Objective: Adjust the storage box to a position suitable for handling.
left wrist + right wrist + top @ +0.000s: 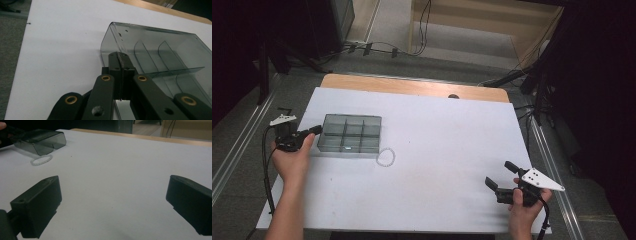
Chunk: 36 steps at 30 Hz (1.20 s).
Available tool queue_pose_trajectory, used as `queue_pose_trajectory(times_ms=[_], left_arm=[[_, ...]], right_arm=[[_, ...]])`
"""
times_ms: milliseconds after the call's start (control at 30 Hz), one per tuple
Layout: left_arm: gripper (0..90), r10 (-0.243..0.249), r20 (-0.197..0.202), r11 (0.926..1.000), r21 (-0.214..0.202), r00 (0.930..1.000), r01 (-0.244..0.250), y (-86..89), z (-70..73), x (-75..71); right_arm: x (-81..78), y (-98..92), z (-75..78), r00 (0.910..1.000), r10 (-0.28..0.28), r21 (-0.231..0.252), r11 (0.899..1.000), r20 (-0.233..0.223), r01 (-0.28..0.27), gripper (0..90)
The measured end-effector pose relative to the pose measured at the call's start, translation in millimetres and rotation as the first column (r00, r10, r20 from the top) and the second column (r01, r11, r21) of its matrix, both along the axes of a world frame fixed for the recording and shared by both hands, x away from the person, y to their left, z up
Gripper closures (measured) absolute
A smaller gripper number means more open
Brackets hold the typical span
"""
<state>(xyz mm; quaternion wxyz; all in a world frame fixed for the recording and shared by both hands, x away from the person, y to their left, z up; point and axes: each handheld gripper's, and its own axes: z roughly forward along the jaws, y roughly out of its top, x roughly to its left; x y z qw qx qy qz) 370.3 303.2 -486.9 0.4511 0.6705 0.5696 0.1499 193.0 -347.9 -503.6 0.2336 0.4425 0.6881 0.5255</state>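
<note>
Two grippers are held over a white table [437, 150]. From the high view, the left gripper [314, 131] is seen at the left end of a smoky box [349, 133]; the left gripper view shows its jaws clamped on that end wall, and curved dividers [160, 57] inside. A bead ring [385, 157] lies just beside the box's near right corner. The right gripper [501, 175] is held well apart, jaws spread wide over bare table.

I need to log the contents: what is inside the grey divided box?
The smoky box shows clear dividers and mostly bare compartments; one small pale speck sits in a near cell, too small to identify. The left gripper, clamped on its wall, hides a little of that end.
</note>
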Motion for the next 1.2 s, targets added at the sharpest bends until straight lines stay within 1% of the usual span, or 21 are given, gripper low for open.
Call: queue_pose_trajectory(times_ms=[67,133,233,300,367,533,600,700,1000,1200], left_arm=[[90.0,-0.004,-0.002,1.0,-0.006,1.0,0.004,-0.1,-0.2,0.0],[90.0,-0.022,-0.007,0.9996,-0.019,0.9997,0.021,-2.5,-0.8,0.4],[90.0,-0.038,-0.006,0.9993,-0.003,0.9993,0.038,-10.6,-1.3,1.0],[90.0,-0.048,-0.007,0.9988,-0.005,0.9988,0.048,-14.9,-1.7,1.3],[90.0,-0.056,-0.014,0.9984,0.003,0.9983,0.056,-18.2,-2.3,1.5],[90.0,-0.074,-0.025,0.9973,-0.006,0.997,0.073,-24.7,-3.4,1.2],[90.0,-0.088,-0.026,0.9961,-0.014,0.9958,0.087,-29.4,-4.1,1.1],[90.0,-0.11,-0.03,0.9939,-0.009,0.9935,0.11,-36.8,-4.1,1.1],[90.0,-0.148,-0.032,0.9889,-0.011,0.9884,0.148,-54.8,-4.9,0.9],[90.0,-0.181,-0.037,0.9833,-0.02,0.9827,0.181,-67.0,-6.7,1.1]], right_arm=[[0.2,-0.1,-0.1,1.0,0.001,-0.001,1.0,0.001,-0.001,0.0],[0.4,-0.2,-0.2,1.0,0.001,0.0,1.0,0.0,-0.001,0.0],[0.7,0.0,-0.5,1.0,0.002,0.001,1.0,-0.002,-0.002,0.0],[1.0,-0.1,-0.5,1.0,0.006,-0.001,1.0,0.001,-0.006,0.0],[0.6,-0.2,-0.3,1.0,0.002,-0.002,1.0,-0.002,-0.002,0.0],[1.0,-1.2,-0.5,1.0,0.003,0.003,1.0,-0.002,-0.003,0.0],[1.1,-1.3,-0.5,1.0,0.003,0.002,1.0,-0.005,-0.003,0.0],[1.3,-1.5,-0.7,1.0,0.003,0.003,1.0,-0.006,-0.003,0.0],[1.7,-1.5,-0.9,0.9999,0.003,0.003,1.0,-0.01,-0.003,0.0],[2.1,-0.9,-1.2,0.9999,0.006,0.003,1.0,-0.011,-0.006,0.0]])
